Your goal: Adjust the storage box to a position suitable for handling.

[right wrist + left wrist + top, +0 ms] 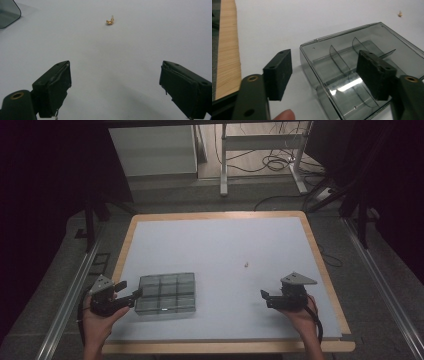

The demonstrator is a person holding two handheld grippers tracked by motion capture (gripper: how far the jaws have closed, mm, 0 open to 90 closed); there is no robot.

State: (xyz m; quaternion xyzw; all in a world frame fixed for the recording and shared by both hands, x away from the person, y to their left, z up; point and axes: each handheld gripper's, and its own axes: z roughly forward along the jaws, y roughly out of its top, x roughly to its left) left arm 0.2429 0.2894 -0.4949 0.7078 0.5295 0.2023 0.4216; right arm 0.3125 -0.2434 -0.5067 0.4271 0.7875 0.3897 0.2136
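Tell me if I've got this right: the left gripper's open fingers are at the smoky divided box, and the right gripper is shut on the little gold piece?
Not quite. The right gripper is open and holds nothing; the right gripper view shows the little gold piece lying on the white mat ahead of it. The left gripper is indeed open at the smoky divided box.

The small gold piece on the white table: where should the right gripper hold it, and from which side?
Probably from above, jaws straddling the gold piece and closing on its rounded body, since it lies flat and tiny. The right gripper is open and faces it already.
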